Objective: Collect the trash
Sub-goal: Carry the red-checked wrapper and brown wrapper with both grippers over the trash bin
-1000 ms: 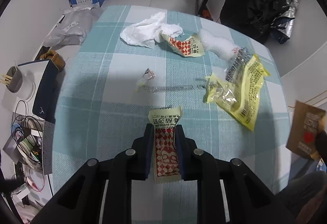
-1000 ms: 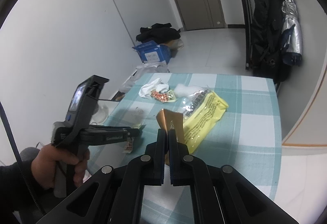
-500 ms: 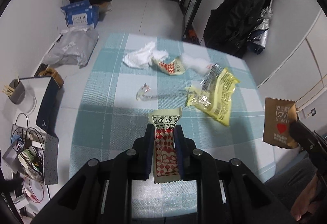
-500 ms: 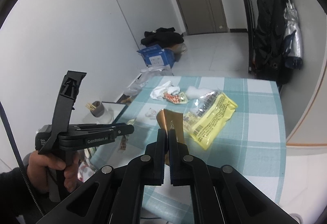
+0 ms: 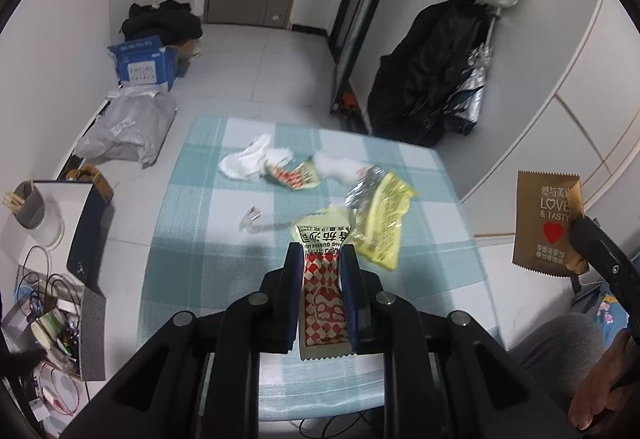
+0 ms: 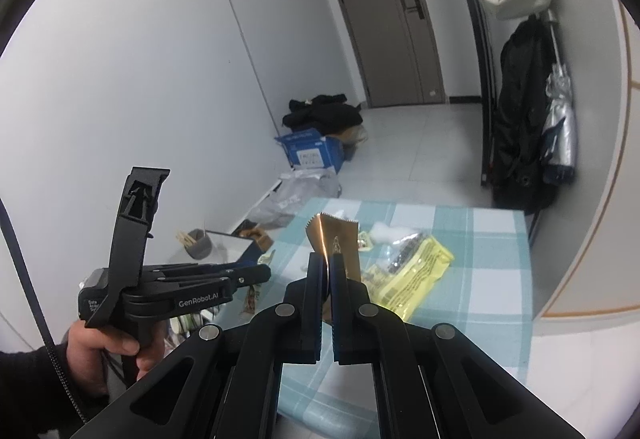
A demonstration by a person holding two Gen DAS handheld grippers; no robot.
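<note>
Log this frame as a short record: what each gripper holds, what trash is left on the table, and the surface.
left gripper: shut on red-checkered wrapper
right gripper: shut on brown packet
left on table: yellow bag, white tissue, second checkered wrapper, clear plastic scrap
surface: teal plaid tablecloth

Glossy foil gold wrapper (image 5: 546,223), crinkled shiny plastic yellow bag (image 5: 386,221), soft woven cloth checked tablecloth (image 5: 192,223).
</note>
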